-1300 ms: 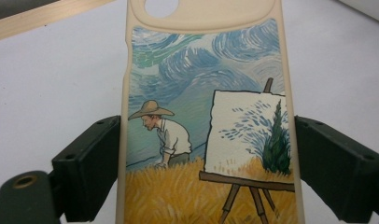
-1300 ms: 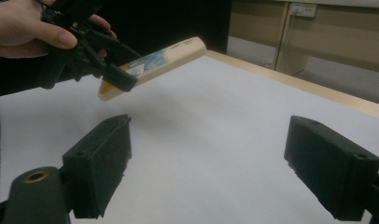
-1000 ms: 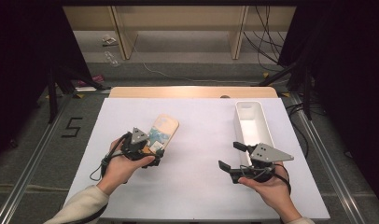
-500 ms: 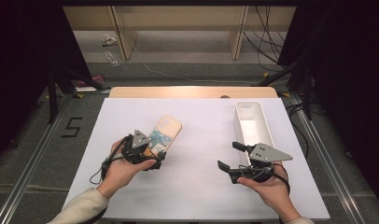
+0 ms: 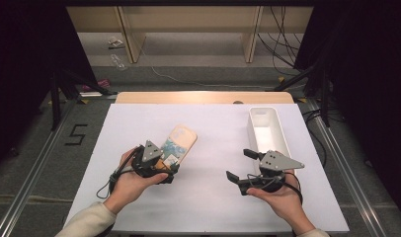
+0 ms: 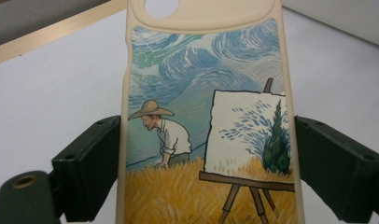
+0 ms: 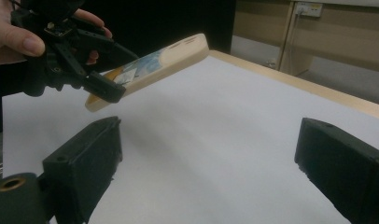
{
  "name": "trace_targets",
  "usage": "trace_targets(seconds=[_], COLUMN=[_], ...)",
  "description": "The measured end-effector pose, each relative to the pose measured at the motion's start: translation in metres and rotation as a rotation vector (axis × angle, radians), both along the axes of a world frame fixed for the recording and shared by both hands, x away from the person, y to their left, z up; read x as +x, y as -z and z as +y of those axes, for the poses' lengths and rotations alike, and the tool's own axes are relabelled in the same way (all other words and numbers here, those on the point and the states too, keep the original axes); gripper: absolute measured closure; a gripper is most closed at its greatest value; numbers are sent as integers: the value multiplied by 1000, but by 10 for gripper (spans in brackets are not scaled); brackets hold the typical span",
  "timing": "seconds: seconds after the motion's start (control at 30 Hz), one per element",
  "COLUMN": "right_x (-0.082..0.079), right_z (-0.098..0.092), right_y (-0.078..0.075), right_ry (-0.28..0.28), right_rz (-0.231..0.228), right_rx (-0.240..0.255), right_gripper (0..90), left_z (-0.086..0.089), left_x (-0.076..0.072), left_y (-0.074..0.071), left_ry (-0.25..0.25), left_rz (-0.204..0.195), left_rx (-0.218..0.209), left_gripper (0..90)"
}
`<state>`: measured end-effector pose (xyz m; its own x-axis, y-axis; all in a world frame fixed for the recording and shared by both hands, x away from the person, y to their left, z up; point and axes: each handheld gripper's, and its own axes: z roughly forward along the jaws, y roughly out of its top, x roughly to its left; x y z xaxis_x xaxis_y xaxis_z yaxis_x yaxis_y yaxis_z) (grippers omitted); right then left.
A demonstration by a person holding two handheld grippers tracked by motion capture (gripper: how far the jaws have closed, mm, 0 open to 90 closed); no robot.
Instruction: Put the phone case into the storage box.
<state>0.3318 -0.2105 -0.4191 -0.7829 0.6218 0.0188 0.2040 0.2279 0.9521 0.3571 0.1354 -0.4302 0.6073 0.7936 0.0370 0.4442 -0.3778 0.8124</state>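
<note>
So the left gripper [image 5: 165, 163] has its jaws clamped on the sides of the painted phone case [image 6: 206, 116], held lifted off the white table [image 5: 208, 207]. Right gripper [image 5: 240, 165] has just been opening, nothing between its jaws. Case is picked up; probably the white bin [image 5: 266, 129] comes next.

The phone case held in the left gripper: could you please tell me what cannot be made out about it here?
- Phone case, left gripper view: its lower end is cut off by the bottom edge.
- High view: the painted picture is too small to read; the left gripper covers its near end.
- Right gripper view: its inner side is turned away.
</note>
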Motion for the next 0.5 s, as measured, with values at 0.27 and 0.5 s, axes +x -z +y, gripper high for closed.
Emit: trace_targets(seconds=[0.27, 0.5], right_x=[1, 2], right_z=[3, 4], right_y=[-1, -2], right_ry=[-4, -3], right_rz=[0, 0], right_rx=[4, 10], right_gripper=[76, 76], left_z=[-4, -7], left_x=[-3, -6], left_y=[-1, -1], left_ry=[12, 25], left_rz=[-8, -15], left_rx=[1, 4], left_gripper=[112, 112])
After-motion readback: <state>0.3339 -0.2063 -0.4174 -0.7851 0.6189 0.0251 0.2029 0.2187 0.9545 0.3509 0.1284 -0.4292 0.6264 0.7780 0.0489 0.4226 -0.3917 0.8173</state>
